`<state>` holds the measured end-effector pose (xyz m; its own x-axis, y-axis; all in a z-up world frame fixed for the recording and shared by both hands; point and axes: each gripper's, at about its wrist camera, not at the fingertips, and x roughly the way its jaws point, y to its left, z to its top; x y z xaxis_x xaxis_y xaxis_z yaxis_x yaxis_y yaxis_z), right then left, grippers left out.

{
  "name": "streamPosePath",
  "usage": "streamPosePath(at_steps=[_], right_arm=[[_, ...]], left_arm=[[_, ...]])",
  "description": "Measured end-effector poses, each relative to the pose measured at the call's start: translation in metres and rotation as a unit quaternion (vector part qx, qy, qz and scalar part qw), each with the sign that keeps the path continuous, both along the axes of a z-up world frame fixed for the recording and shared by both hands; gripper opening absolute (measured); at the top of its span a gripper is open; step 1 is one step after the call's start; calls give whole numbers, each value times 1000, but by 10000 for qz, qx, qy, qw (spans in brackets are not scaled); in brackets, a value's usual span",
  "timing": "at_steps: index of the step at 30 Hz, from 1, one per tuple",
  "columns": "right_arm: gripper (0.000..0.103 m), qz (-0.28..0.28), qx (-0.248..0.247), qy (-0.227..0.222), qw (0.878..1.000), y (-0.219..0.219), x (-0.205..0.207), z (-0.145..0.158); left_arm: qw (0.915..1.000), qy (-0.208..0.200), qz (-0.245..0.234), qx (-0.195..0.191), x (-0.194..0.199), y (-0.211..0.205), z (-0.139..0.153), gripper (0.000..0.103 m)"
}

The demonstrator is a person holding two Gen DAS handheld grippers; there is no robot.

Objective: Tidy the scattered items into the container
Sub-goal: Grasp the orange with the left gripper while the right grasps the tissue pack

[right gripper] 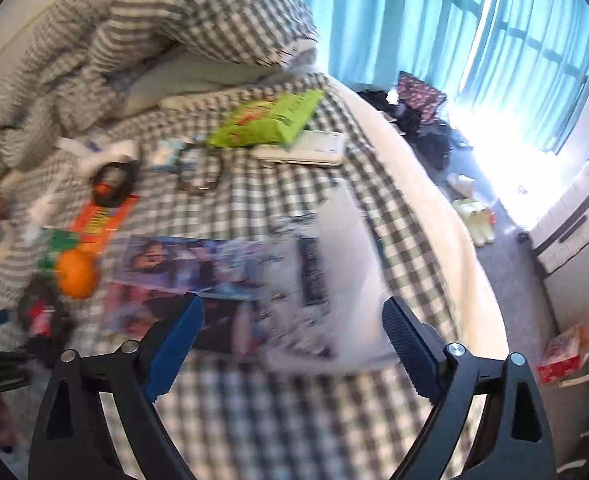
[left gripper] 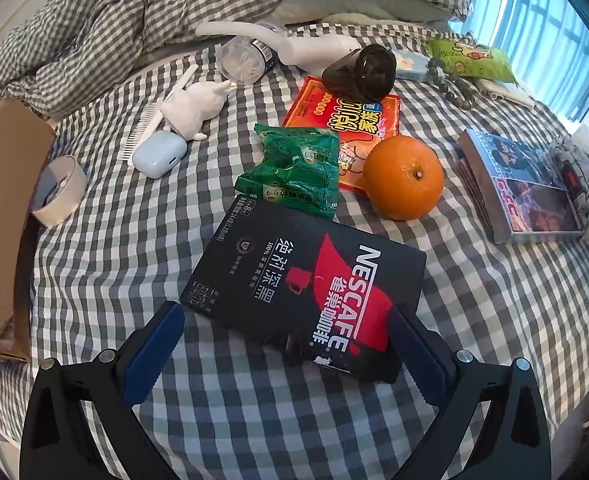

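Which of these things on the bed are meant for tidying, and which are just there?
For tidying: Nescafe box, orange, green packet, tape roll, earbud case, cardboard container.

Just there: checked duvet, pillow, curtains.

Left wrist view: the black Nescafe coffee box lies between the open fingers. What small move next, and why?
Probably close the left gripper on the black Nescafe coffee box. Its near end already lies between the blue pads, which stand apart from its edges, so nothing is gripped yet. The brown cardboard container waits at the left edge of the checked bedsheet.
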<state>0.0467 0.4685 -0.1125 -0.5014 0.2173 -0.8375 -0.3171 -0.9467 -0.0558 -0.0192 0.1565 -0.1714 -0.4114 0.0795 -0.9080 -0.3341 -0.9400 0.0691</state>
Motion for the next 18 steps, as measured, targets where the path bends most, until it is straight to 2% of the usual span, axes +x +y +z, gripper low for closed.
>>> streamPosePath(at_steps=[3, 7, 8, 10, 13, 18], right_arm=[[92, -70, 80, -497, 9987, 9, -19, -33], [91, -195, -18, -398, 9990, 15, -24, -45], [86, -213, -68, -394, 9990, 17, -24, -44], [53, -208, -164, -372, 9990, 18, -22, -41], [41, -237, -191, -336, 9990, 21, -18, -35], [35, -222, -541, -102, 9982, 17, -4, -26]], left_arm=[[9999, 53, 8, -126, 1, -1, 2, 103], [9998, 32, -17, -189, 2, -4, 3, 103], [9998, 20, -9, -178, 1, -5, 3, 103], [9999, -50, -8, -99, 0, -8, 1, 103], [9998, -167, -106, 71, -1, -13, -3, 103], [9987, -382, -251, 231, 4, -23, -3, 103]])
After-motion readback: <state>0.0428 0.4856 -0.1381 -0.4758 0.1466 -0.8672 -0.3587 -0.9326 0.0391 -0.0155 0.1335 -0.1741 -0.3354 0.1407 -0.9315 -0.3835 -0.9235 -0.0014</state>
